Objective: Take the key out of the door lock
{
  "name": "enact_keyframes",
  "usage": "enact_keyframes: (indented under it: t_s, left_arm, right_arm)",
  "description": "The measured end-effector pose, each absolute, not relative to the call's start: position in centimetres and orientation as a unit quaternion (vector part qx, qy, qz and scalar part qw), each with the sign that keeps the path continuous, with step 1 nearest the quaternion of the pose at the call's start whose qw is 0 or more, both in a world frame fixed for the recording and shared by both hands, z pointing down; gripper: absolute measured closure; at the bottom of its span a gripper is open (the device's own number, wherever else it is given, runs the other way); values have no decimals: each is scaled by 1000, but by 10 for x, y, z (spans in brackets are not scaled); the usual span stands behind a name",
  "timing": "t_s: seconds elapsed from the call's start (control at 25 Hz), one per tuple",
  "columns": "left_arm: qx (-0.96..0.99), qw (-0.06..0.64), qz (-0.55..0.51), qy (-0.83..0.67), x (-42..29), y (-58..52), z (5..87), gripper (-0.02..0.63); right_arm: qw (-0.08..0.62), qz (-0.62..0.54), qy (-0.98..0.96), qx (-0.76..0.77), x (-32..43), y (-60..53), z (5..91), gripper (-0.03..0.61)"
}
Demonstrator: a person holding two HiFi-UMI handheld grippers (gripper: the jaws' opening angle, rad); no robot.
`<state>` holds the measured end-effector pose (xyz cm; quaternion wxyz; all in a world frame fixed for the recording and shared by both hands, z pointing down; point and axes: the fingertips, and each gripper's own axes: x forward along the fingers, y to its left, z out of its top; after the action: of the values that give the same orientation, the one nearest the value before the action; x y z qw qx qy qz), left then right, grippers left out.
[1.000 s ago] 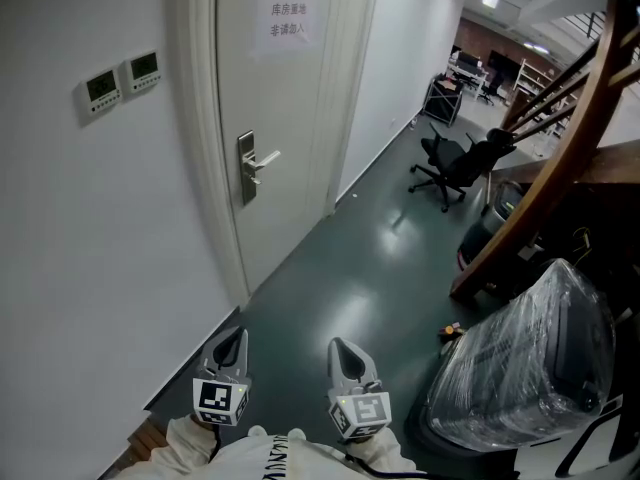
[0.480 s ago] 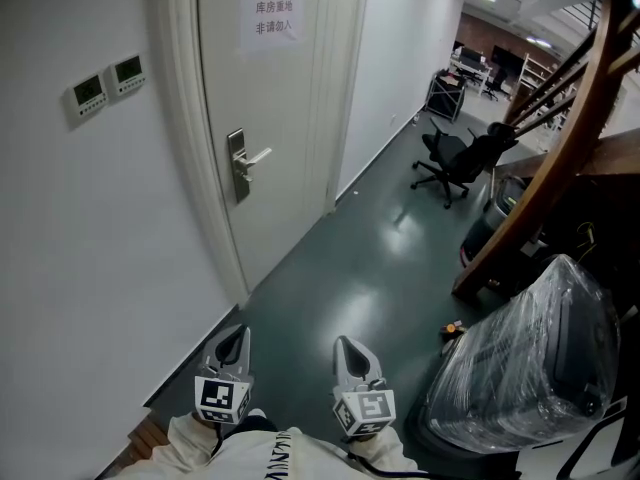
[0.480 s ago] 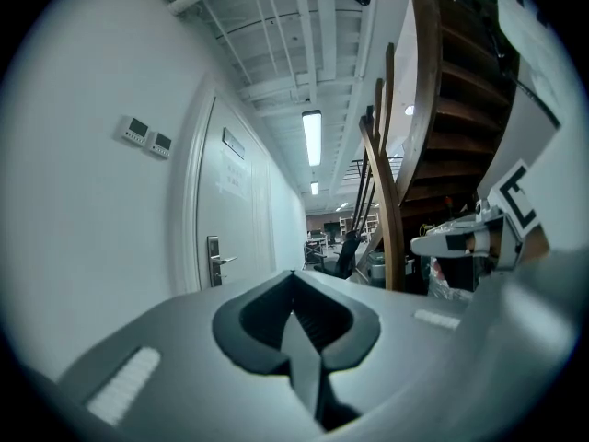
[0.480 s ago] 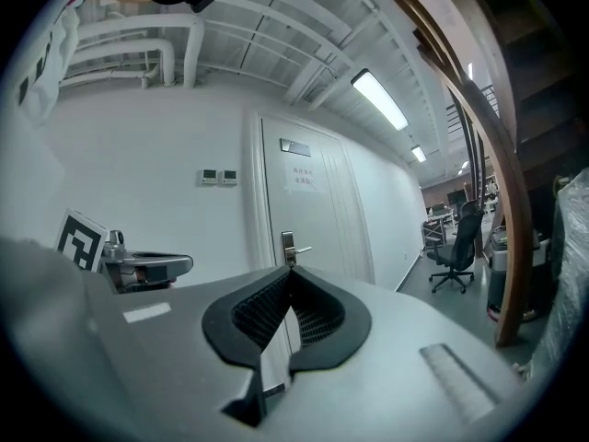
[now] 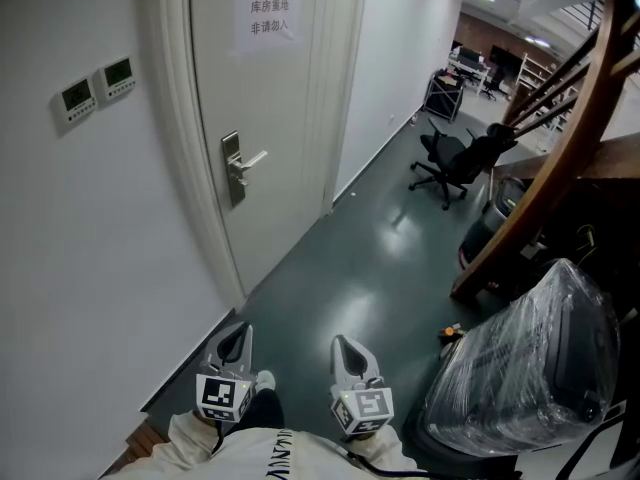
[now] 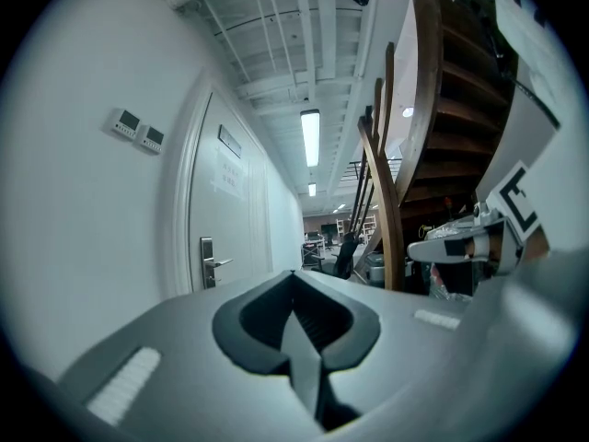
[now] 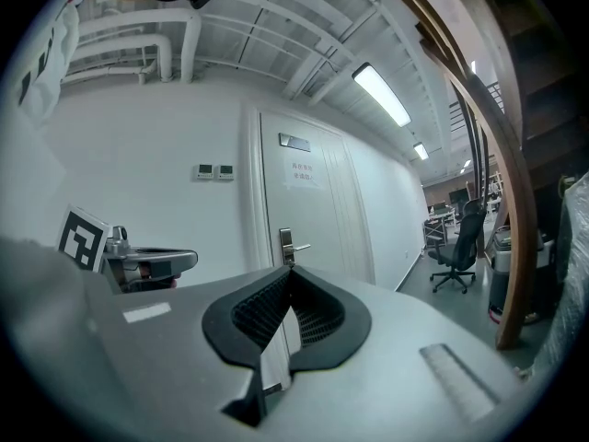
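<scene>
Left tongs [image 5: 233,344] and right tongs [image 5: 347,356] are pressed together, empty and held level. The door lock [image 5: 232,168] is well ahead, leftward, out of reach. Its key is too small to see.

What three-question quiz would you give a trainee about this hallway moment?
1. True or false: the left gripper is clamped on the door handle.
2. What stands on the floor past the door? A) office chair B) bicycle C) ladder
3. Fill in: in the head view, the two wall panels hang to the door's ___.
Key: 1 false, it is shut on nothing, well short of the door; 2 A; 3 left.
</scene>
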<state>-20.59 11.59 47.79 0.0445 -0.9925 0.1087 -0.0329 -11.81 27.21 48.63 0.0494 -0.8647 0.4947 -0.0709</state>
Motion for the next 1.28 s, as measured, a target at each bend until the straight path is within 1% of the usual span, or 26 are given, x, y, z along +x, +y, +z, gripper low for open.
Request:
enact_keyframes:
  t_s: [0.32,0.72,0.96,1.28]
  left_arm:
    - [-992,32,-37,114,-174,66,491,615]
    - [-990,16,-59,127,-125,-41,510,615]
    - [-992,15,-54,115,-88,-92,507,615]
    - [-994,9,-40,102,-50,-136,498,615]
  right_arm:
    - [41,-78,496,-864,-83,226,495,577]
    - [27,-103,513,-852,-32,111,510,577]
    - [19,-106,505,-857,1,61,507,578]
    - [12,-95,490,-867,33,21,494,578]
